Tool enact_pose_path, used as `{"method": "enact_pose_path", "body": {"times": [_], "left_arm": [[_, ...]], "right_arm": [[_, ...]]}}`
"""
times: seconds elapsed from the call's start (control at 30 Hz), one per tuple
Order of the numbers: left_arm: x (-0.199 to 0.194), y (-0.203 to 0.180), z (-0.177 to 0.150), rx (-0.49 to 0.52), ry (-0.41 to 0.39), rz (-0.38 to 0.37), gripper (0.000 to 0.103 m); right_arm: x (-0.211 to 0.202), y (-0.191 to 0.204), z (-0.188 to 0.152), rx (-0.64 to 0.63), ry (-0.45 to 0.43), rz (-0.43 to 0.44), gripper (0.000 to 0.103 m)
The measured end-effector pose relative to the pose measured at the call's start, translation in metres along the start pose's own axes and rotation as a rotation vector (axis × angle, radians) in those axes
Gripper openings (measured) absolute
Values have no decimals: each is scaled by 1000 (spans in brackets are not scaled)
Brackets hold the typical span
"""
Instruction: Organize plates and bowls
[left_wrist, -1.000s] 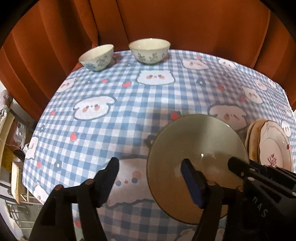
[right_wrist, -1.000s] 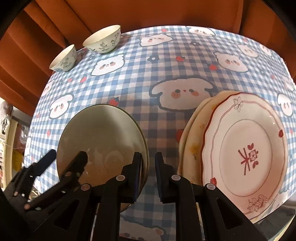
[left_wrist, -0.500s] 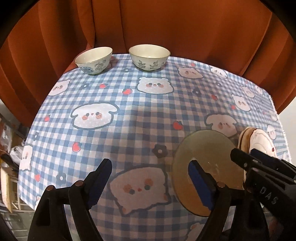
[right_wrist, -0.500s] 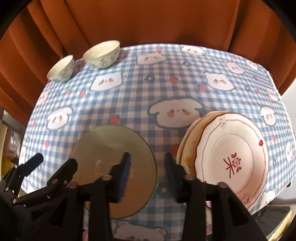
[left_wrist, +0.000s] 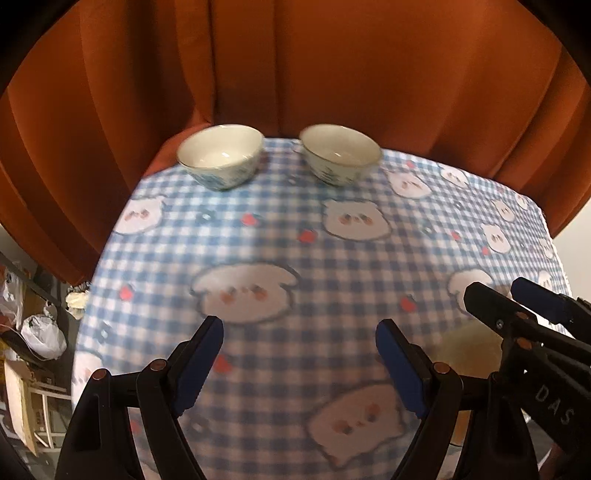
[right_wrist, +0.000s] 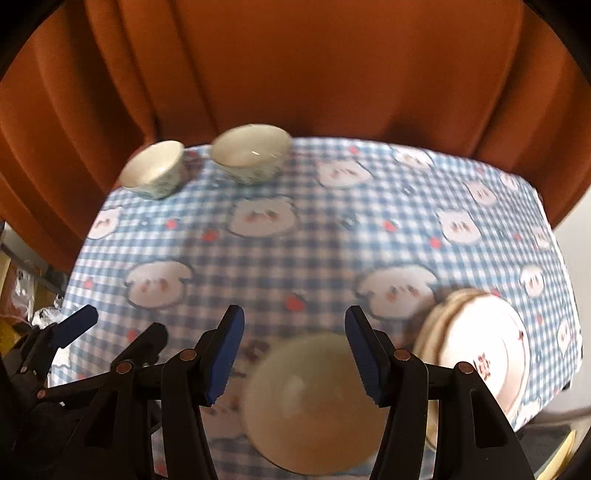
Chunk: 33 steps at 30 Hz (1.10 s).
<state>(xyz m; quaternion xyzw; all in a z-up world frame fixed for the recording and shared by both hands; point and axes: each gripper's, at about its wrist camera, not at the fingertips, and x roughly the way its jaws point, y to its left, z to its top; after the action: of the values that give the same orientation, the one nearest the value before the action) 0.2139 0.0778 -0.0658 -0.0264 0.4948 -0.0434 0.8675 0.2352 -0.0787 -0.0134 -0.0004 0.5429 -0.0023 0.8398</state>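
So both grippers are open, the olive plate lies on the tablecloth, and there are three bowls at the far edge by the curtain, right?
Not quite: there are two bowls, not three. The left wrist view shows one bowl and a second bowl beside it. The rest holds: the left gripper and right gripper are open, and the olive plate lies on the tablecloth.

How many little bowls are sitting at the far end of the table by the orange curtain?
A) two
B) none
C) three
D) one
A: two small bowls, a left bowl and a right bowl, stand side by side at the far edge of the checked tablecloth.
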Motion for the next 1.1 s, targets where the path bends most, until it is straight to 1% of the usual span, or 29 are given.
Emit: {"method": "enact_pose_path", "body": {"times": [0.2,0.3,0.37,0.47,0.57,0.63,0.77,0.9,1.0,1.1], "left_arm": [[4,38,27,1,-32,29,86],[8,55,43,3,-45,41,86],[12,66,56,3,-57,43,86],[18,79,74,5,-70,50,86],[27,90,91,11,-74,59,86],[34,97,101,10,-71,58,86],[47,108,119,9,-65,57,86],[61,114,135,10,-70,67,86],[73,121,148,-10,-83,64,85],[87,125,159,-19,-85,72,84]], "right_arm": [[10,45,31,-28,3,9,61],[18,67,47,-39,7,6,61],[21,82,58,-53,-3,-11,61],[32,100,77,-53,0,-4,61],[43,111,93,-39,10,-5,61],[53,122,108,-42,21,-21,61],[64,139,127,-57,13,-37,61],[79,150,146,-48,6,-2,61],[92,157,161,-62,-13,14,61],[108,160,174,-34,-19,35,61]]}}
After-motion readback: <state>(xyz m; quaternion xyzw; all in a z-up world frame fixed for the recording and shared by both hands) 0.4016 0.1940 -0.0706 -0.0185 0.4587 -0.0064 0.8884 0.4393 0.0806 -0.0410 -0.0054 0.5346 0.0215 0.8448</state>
